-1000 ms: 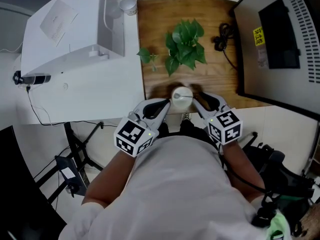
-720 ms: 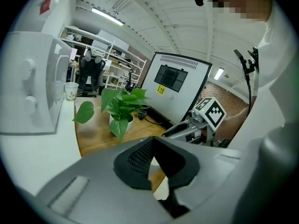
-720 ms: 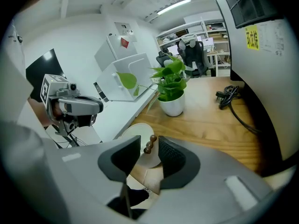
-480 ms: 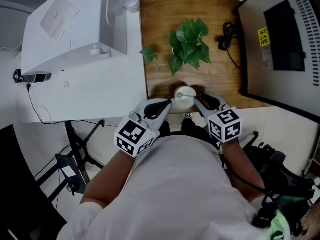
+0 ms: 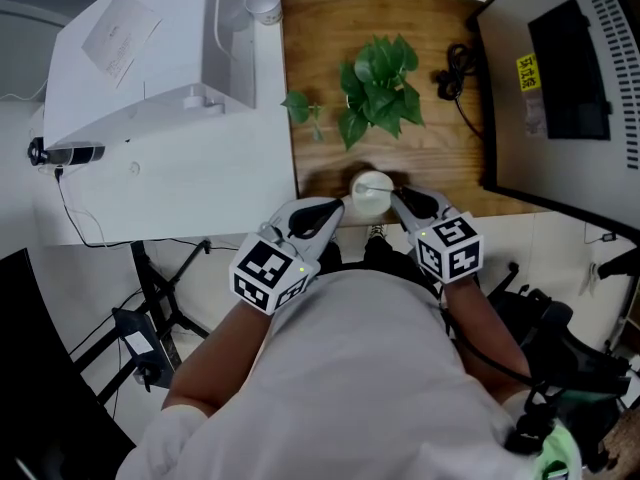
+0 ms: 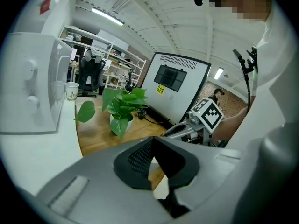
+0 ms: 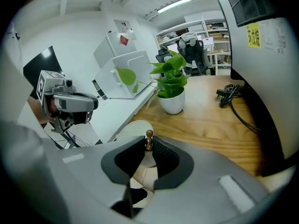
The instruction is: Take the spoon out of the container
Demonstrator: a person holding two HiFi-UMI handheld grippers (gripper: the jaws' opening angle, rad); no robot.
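A small white container point(image 5: 371, 193) stands on the wooden table point(image 5: 440, 168) near its front edge. A spoon's brown handle with a knob end point(image 7: 149, 135) sticks up from it. In the right gripper view the handle stands between the jaws of my right gripper point(image 7: 148, 142), which are closing, and a gap remains beside the handle. That gripper point(image 5: 394, 197) reaches the container from the right. My left gripper point(image 5: 342, 206) lies against the container's left side with its tips together point(image 6: 154, 140). Whether they pinch the rim is hidden.
A potted green plant point(image 5: 375, 88) stands mid-table behind the container. A large white appliance point(image 5: 150, 98) fills the left side, with a paper cup point(image 5: 262, 5) behind it. A black cable point(image 5: 452, 73) and a dark screen point(image 5: 570, 78) lie to the right.
Both grippers stay at the container. The right one's fingers have edged slightly inward over its rim. The head view has shifted a little.
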